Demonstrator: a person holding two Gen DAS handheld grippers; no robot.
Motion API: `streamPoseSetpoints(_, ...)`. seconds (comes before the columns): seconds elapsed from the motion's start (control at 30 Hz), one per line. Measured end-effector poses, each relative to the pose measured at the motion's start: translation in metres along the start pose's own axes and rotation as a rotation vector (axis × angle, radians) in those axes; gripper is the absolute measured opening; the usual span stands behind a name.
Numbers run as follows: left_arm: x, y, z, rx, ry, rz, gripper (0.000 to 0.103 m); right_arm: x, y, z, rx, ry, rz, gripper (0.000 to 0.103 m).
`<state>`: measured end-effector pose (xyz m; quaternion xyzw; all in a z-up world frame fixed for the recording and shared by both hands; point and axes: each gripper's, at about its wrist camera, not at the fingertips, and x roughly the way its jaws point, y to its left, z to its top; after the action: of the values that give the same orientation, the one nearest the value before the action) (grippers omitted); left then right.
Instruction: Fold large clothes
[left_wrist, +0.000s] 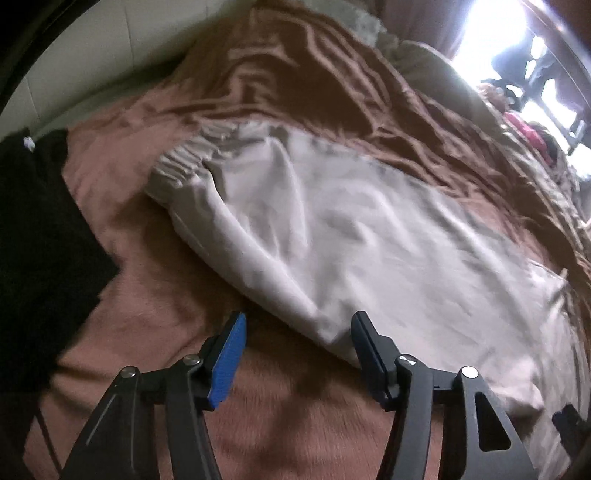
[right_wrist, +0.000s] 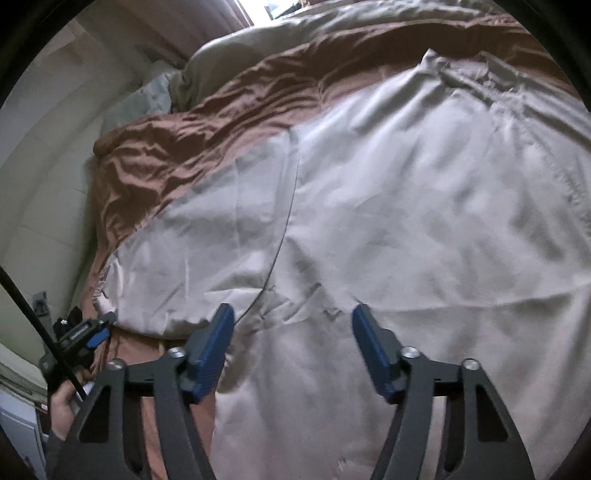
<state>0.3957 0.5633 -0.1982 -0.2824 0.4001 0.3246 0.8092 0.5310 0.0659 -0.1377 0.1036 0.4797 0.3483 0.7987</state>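
A large pale beige garment (left_wrist: 351, 229) lies spread on a brown bedspread (left_wrist: 295, 81), with a gathered elastic end (left_wrist: 184, 162) toward the far left. My left gripper (left_wrist: 300, 325) hovers over the garment's near edge, jaws apart, and its blue pads (left_wrist: 225, 365) hold nothing. In the right wrist view the same garment (right_wrist: 406, 206) fills the frame, with a seam (right_wrist: 291, 206) running down it. My right gripper (right_wrist: 292, 314) stands open just above the cloth and grips nothing. The left gripper (right_wrist: 103, 326) shows at the garment's left edge, held by a hand (right_wrist: 62, 402).
A black cloth (left_wrist: 37, 240) lies on the bed at the left. Pale pillows (left_wrist: 424, 62) sit at the far end, near a bright window (left_wrist: 491, 33). A pink item (left_wrist: 524, 129) lies at the far right. A light wall (right_wrist: 44, 177) borders the bed.
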Motion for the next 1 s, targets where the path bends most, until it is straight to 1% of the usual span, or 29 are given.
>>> streamPoseSetpoints(0.03, 0.004, -0.002, 0.002, 0.011, -0.01, 0.023, 0.041, 0.007, -0.002, 0.002, 0.011, 0.009, 0.013, 0.05)
streamPoseSetpoints(0.07, 0.007, -0.004, 0.005, 0.02, -0.025, 0.046, 0.034, 0.013, -0.005, 0.004, 0.026, 0.015, 0.024, 0.041)
streamPoseSetpoints(0.1, 0.008, -0.005, 0.008, 0.019, -0.04, 0.066, 0.02, 0.019, -0.007, 0.006, 0.04, 0.027, 0.036, 0.037)
streamPoseSetpoints(0.13, 0.007, -0.006, 0.012, 0.008, -0.049, 0.079, 0.011, 0.026, -0.01, 0.007, 0.056, 0.042, 0.055, 0.031)
streamPoseSetpoints(0.17, 0.006, -0.006, 0.016, -0.007, -0.054, 0.074, 0.01, 0.032, -0.013, 0.008, 0.074, 0.057, 0.083, 0.026)
streamPoseSetpoints(0.23, 0.001, -0.01, 0.024, 0.0, -0.075, 0.072, 0.005, 0.042, -0.017, 0.008, 0.1, 0.088, 0.135, 0.022)
streamPoseSetpoints(0.3, -0.01, -0.019, 0.031, 0.032, -0.113, 0.088, 0.004, 0.052, -0.019, 0.007, 0.118, 0.112, 0.179, 0.022)
streamPoseSetpoints(0.33, -0.021, -0.025, 0.035, 0.043, -0.144, 0.096, 0.003, 0.058, -0.018, 0.007, 0.123, 0.122, 0.194, 0.021)
streamPoseSetpoints(0.37, -0.03, -0.03, 0.038, 0.047, -0.164, 0.093, 0.003, 0.063, -0.017, 0.007, 0.12, 0.128, 0.202, 0.02)
streamPoseSetpoints(0.47, -0.058, -0.049, 0.05, 0.076, -0.211, 0.059, 0.002, 0.073, -0.011, 0.006, 0.1, 0.145, 0.219, 0.02)
streamPoseSetpoints(0.6, -0.114, -0.087, 0.065, 0.137, -0.294, 0.005, 0.002, 0.067, -0.019, 0.013, 0.11, 0.153, 0.234, 0.019)
streamPoseSetpoints(0.73, -0.161, -0.125, 0.07, 0.198, -0.353, -0.07, 0.002, 0.033, -0.035, 0.014, 0.153, 0.077, 0.233, 0.02)
streamPoseSetpoints(0.8, -0.185, -0.15, 0.068, 0.24, -0.376, -0.123, 0.002, 0.017, -0.049, 0.012, 0.226, 0.071, 0.262, 0.02)
streamPoseSetpoints(0.83, -0.192, -0.158, 0.065, 0.254, -0.382, -0.135, 0.002, 0.008, -0.057, 0.011, 0.264, 0.06, 0.267, 0.02)
streamPoseSetpoints(0.9, -0.211, -0.184, 0.06, 0.296, -0.398, -0.175, 0.002, -0.012, -0.067, 0.011, 0.286, 0.009, 0.243, 0.02)
streamPoseSetpoints(0.93, -0.218, -0.194, 0.056, 0.314, -0.405, -0.186, 0.002, -0.021, -0.07, 0.01, 0.289, -0.012, 0.228, 0.026)
streamPoseSetpoints(0.97, -0.224, -0.203, 0.053, 0.331, -0.411, -0.196, 0.002, -0.03, -0.074, 0.01, 0.299, -0.029, 0.221, 0.042)
streamPoseSetpoints(1.0, -0.233, -0.215, 0.049, 0.356, -0.418, -0.212, 0.002, -0.037, -0.077, 0.009, 0.307, -0.048, 0.222, 0.053)
